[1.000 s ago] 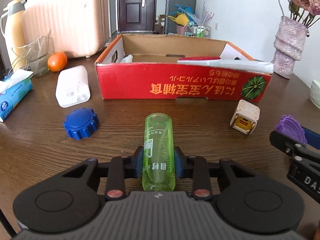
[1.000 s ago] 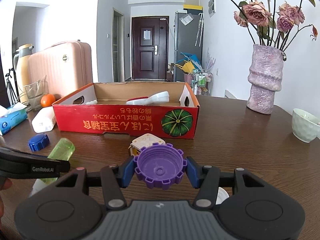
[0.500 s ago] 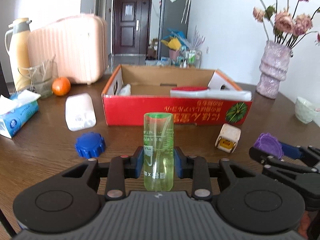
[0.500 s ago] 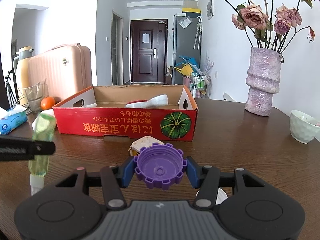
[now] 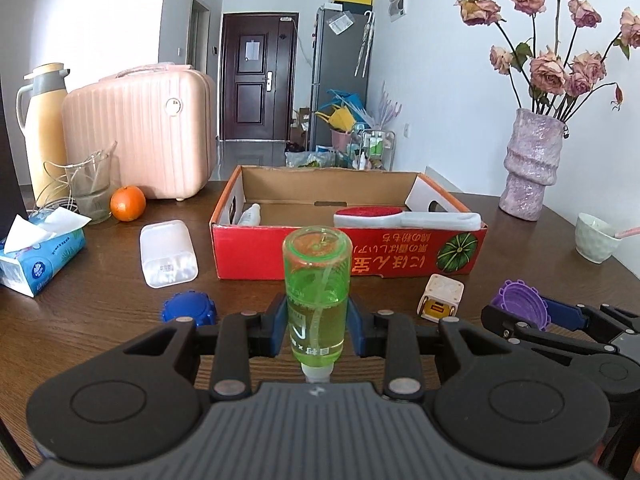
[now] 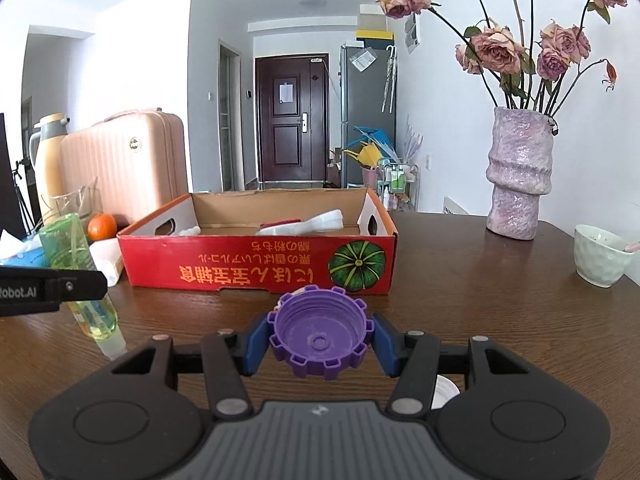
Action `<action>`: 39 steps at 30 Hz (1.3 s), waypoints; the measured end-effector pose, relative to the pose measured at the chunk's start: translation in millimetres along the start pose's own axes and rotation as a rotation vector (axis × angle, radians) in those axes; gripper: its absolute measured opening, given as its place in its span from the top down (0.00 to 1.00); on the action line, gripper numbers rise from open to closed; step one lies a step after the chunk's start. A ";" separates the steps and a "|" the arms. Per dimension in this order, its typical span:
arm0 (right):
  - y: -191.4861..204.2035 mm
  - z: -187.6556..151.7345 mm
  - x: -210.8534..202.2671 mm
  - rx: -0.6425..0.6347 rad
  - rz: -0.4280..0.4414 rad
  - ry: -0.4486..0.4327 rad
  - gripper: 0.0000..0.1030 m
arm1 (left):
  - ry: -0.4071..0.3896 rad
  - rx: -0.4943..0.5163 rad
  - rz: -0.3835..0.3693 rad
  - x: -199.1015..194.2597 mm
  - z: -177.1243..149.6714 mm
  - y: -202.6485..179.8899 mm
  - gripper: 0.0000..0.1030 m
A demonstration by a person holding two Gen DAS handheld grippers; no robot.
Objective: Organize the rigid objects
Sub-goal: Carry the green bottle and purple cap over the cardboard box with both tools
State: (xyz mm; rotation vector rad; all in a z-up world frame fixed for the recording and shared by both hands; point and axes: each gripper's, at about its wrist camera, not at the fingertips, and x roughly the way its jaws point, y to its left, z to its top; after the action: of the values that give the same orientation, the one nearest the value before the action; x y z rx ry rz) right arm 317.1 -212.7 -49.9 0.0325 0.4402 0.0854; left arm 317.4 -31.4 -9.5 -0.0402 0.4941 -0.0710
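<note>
My left gripper (image 5: 318, 330) is shut on a green transparent bottle (image 5: 317, 280), held upside down above the table; the bottle also shows in the right wrist view (image 6: 76, 268). My right gripper (image 6: 320, 338) is shut on a purple toothed cap (image 6: 320, 332), which also shows in the left wrist view (image 5: 520, 304). The red cardboard box (image 5: 348, 256) stands ahead of both, holding a white and red brush (image 5: 404, 216) and a small white bottle (image 5: 250, 214). A blue cap (image 5: 188, 308), a white flat case (image 5: 168, 252) and a white and yellow cube (image 5: 440, 298) lie on the table.
A tissue pack (image 5: 40, 256), an orange (image 5: 128, 203), a glass jar (image 5: 90, 186), a thermos (image 5: 44, 132) and a pink suitcase (image 5: 140, 128) stand at the left. A purple vase (image 6: 518, 176) and a white bowl (image 6: 600, 254) stand at the right.
My left gripper has lifted and tipped the green bottle from lying forward to upright and inverted. My right gripper has risen a little with the purple cap.
</note>
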 end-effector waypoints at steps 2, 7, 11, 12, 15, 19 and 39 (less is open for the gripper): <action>2.0 1.2 -2.5 0.003 0.003 -0.007 0.48 | -0.006 0.000 -0.002 -2.3 0.8 -0.1 0.69; 7.4 4.7 -7.2 0.009 0.016 -0.017 0.48 | -0.017 0.014 -0.002 -6.6 2.1 -2.1 0.69; 12.7 7.3 -10.2 0.007 0.027 -0.025 0.48 | -0.036 0.021 -0.001 -11.5 5.3 -2.9 0.69; 13.9 8.2 -10.9 0.006 0.029 -0.028 0.48 | -0.039 0.021 0.000 -12.4 6.2 -2.9 0.69; 17.0 11.6 -12.0 0.002 0.031 -0.036 0.48 | -0.050 0.021 0.003 -14.4 9.6 -2.3 0.69; 20.5 16.3 -13.7 -0.004 0.036 -0.046 0.48 | -0.062 0.023 0.007 -15.9 14.1 -1.6 0.69; 29.3 50.3 -1.5 -0.023 0.045 -0.109 0.48 | -0.113 0.018 0.027 -4.0 46.6 -2.7 0.69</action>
State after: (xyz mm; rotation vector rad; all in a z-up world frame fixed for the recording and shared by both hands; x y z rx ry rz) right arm 335.0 -184.4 -2.3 0.0240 0.3300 0.1320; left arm 335.9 -32.8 33.6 -0.0201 0.3809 -0.0465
